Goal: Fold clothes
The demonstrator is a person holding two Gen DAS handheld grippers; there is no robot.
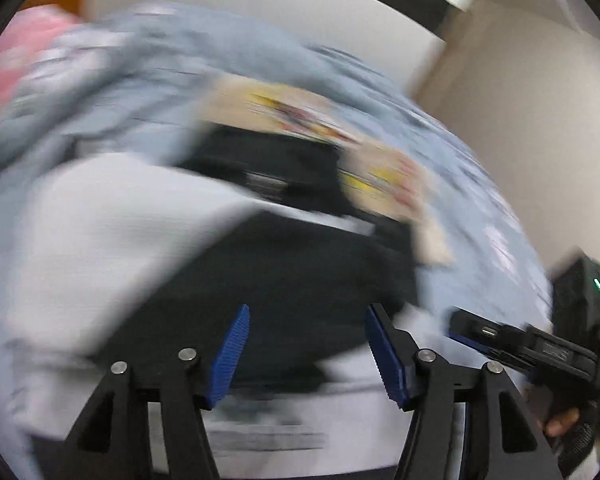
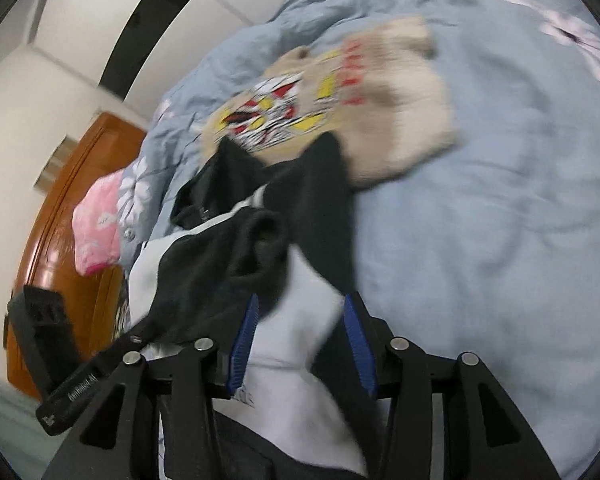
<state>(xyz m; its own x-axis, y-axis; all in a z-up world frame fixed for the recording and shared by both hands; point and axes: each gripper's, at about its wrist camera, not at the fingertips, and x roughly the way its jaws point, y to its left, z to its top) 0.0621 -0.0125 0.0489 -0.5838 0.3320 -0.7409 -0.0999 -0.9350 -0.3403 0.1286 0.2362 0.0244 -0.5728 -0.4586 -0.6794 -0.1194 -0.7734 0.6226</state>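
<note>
In the left wrist view, which was strongly blurred, a pink pillow [image 1: 16, 60] was seen at the far left, on the light blue bed cover [image 1: 440, 148]. A black and white garment [image 1: 112, 232] was spread over the cover in the middle, with its white part to the left and its black part just before the left gripper [image 1: 306, 354]. The jaws of this gripper were held apart, and nothing was pressed between the blue pads [image 1: 230, 354]; the black cloth was seen behind the gap. A beige shirt with a coloured print [image 1: 300, 114] was lying further back, partly under the black cloth. At the right edge, the right gripper [image 1: 540, 348] was seen from the side, held by a hand [image 1: 562, 426].

In the right wrist view, a brown wooden door [image 2: 72, 208] was seen at the left, then the pink pillow [image 2: 98, 226], then the garment [image 2: 204, 276], bunched on the bed cover [image 2: 500, 240]. The beige shirt [image 2: 380, 116] was lying behind it, touching its black part. The white cloth was passing between the pads [image 2: 358, 340] of the right gripper [image 2: 300, 340]. The jaws were standing partly apart, and whether the cloth was pressed by them could not be told.
</note>
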